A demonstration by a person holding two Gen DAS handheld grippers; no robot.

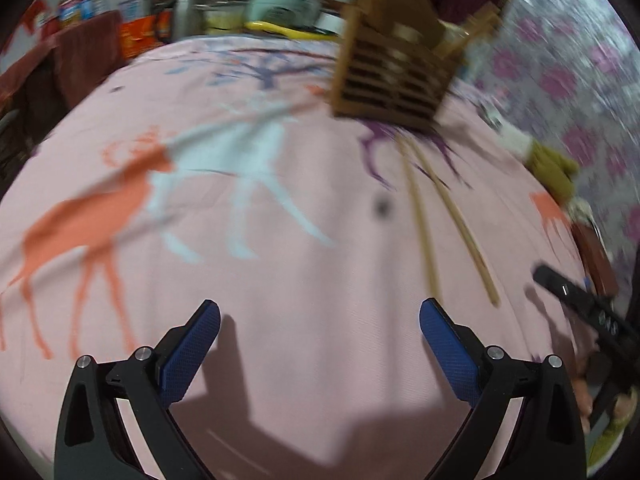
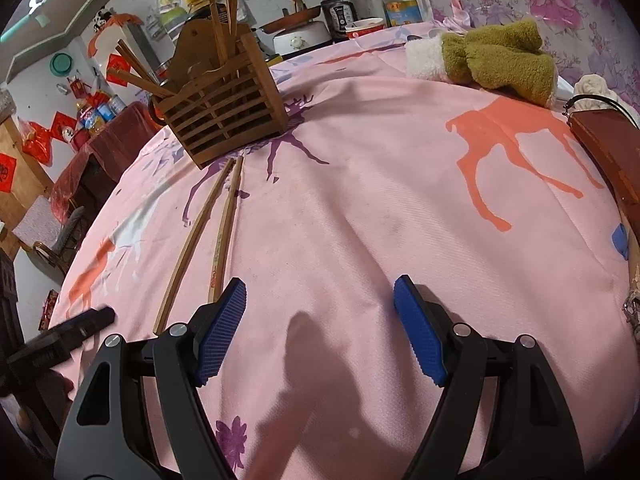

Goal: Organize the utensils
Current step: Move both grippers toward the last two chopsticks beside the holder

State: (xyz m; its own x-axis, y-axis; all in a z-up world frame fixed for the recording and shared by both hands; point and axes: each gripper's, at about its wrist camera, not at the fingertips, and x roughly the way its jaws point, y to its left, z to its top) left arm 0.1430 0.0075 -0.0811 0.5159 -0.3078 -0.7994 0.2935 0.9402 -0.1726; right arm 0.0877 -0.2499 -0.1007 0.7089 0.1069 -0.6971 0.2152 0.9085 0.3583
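**Kid:** Pink cloth with deer covers the table [image 2: 360, 208]. Where are the chopsticks [image 2: 208, 236]?

**Helper:** Two lie flat, side by side, just in front of the wooden holder [image 2: 224, 108]. More sticks stand inside it already.

**Kid:** Are the jaws holding anything?

**Helper:** No. The right gripper [image 2: 320, 312] and left gripper [image 1: 320, 332] both gape wide, empty. I'd pinch one stick near its middle, then drop it in tip first.
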